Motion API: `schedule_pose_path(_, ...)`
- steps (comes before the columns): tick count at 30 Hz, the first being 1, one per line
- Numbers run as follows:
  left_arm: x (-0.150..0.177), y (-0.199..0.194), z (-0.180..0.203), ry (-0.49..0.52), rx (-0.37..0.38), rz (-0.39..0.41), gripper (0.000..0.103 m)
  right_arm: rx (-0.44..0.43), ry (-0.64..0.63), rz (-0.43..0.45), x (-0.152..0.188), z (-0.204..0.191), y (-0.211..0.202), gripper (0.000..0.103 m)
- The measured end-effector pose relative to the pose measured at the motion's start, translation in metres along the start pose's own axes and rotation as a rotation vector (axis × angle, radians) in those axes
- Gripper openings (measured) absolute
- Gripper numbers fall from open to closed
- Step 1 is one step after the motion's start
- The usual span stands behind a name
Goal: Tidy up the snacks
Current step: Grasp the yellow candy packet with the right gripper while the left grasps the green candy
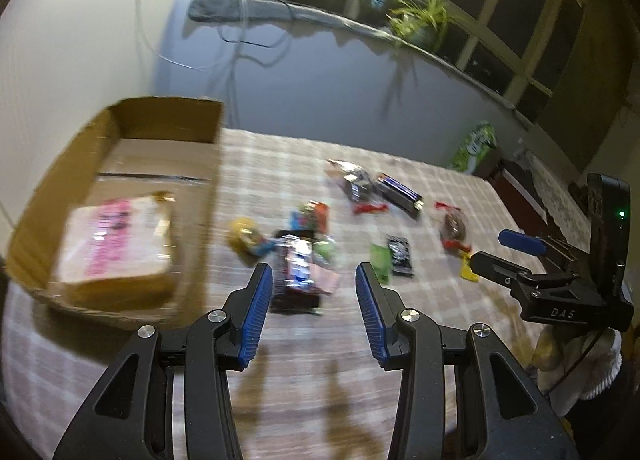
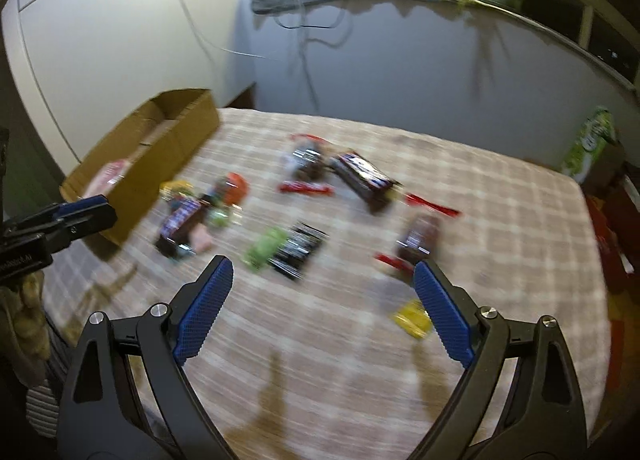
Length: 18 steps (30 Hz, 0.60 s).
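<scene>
Several wrapped snacks lie scattered on a checked tablecloth [image 1: 304, 364]. An open cardboard box [image 1: 168, 116] at the left holds a pink-and-white packet [image 1: 116, 244]. My left gripper [image 1: 314, 280] is open and empty above a dark candy bar [image 1: 298, 272]. My right gripper [image 2: 322, 272] is open and empty, hovering above the cloth near a green packet [image 2: 266, 248], a black packet [image 2: 298, 252] and a yellow candy [image 2: 412, 318]. The right gripper also shows in the left wrist view [image 1: 496, 250]. The box shows in the right wrist view [image 2: 160, 148].
A dark snack bar [image 2: 364, 176], a red-tied brown bag [image 2: 418, 238] and a clear bag [image 2: 306, 164] lie farther back. A green carton [image 1: 474, 146] stands beyond the table's right edge. A wall, cables and a plant [image 1: 420, 20] are behind.
</scene>
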<state>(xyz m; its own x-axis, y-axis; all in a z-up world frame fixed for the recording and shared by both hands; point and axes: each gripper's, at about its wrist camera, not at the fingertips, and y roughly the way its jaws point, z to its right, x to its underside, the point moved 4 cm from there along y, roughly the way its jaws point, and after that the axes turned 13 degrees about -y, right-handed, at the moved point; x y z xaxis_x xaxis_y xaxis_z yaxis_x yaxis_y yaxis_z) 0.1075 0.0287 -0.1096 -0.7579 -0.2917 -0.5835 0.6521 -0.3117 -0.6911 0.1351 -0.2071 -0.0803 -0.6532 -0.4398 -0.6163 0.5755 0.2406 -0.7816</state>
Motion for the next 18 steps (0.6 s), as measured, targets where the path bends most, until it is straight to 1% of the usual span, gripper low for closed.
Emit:
schedule_pose_path(1, 0.002, 0.003, 0.004, 0.008, 0.003, -0.008, 0.041, 0.012, 0.004, -0.006, 0.005, 0.006, -0.001, 0.094)
schedule_pose_path(4, 0.009, 0.023, 0.018, 0.029, 0.016, -0.056, 0.033, 0.045, 0.014, -0.035, 0.021, 0.021, 0.003, 0.094)
schedule_pose_path(7, 0.016, 0.041, 0.031, 0.052, 0.02, -0.093, 0.029, 0.068, 0.017, -0.066, 0.033, 0.032, 0.008, 0.094)
schedule_pose_path(11, 0.021, 0.06, 0.043, 0.079, 0.02, -0.134, 0.023, 0.063, 0.039, -0.099, 0.047, 0.045, 0.017, 0.084)
schedule_pose_path(13, 0.022, 0.069, 0.047, 0.089, 0.016, -0.15, 0.021, 0.067, 0.058, -0.117, 0.05, 0.051, 0.023, 0.078)
schedule_pose_path(15, 0.022, 0.076, 0.051, 0.103, 0.011, -0.162, 0.019, 0.057, 0.087, -0.132, 0.052, 0.058, 0.029, 0.071)
schedule_pose_path(18, 0.021, 0.089, 0.054, 0.114, 0.0, -0.182, 0.018, 0.029, 0.112, -0.142, 0.054, 0.062, 0.036, 0.067)
